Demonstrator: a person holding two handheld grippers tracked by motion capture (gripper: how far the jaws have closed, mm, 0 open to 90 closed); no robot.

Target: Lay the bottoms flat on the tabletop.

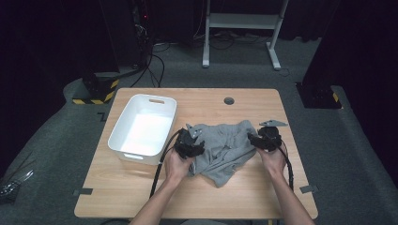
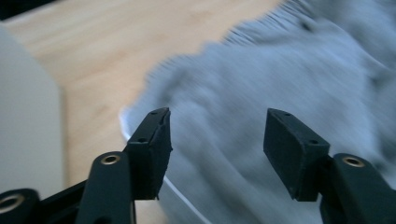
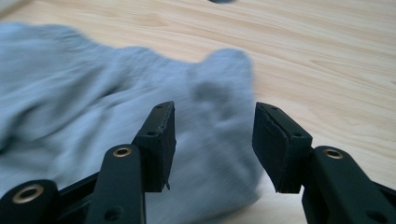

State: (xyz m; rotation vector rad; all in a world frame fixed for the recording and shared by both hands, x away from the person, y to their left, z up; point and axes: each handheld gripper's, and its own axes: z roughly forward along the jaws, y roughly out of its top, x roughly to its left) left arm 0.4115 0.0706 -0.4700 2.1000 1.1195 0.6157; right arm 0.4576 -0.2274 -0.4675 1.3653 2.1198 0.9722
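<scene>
Both claws spread, left claw and right claw pinching nothing; grey garment crumpled on tabletop, white bin unfilled.

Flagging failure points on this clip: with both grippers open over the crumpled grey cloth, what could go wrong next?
The grey garment lies bunched, so the left gripper may pinch several layers. The right gripper sits near the cloth's edge and could close short of it. The white bin stands close to the left hand; a knock seems possible.
</scene>
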